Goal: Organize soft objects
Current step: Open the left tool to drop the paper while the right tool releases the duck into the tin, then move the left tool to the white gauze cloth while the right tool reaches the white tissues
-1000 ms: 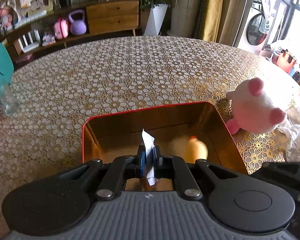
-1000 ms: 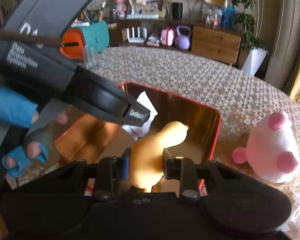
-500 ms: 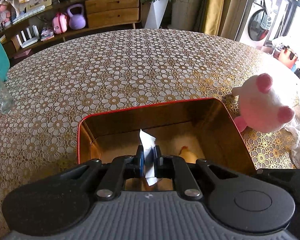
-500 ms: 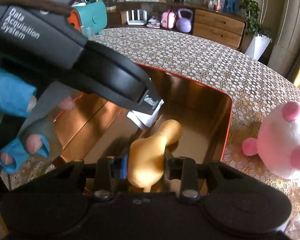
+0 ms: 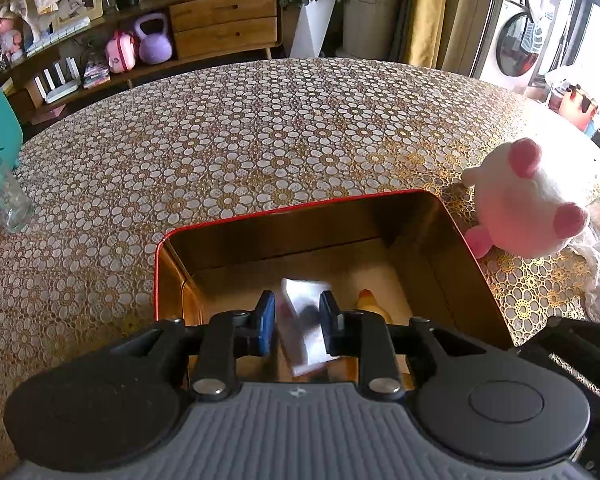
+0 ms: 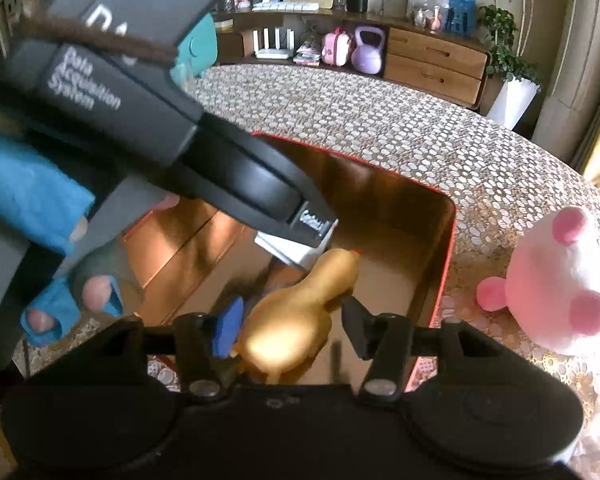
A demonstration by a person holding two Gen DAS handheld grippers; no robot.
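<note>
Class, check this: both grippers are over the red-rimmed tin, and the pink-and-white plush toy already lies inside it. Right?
Not quite. The pink-and-white plush toy sits on the tablecloth outside the red-rimmed tin, beside its right wall, as the left wrist view shows. Both grippers are over the tin.

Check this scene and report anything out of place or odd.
Only mid-drop clutter: a blurred white paper packet hangs tilted between the left gripper's opening jaws, and a yellow rubber chicken lies slanted between the right gripper's opening jaws, over the gold red-rimmed tin.
</note>
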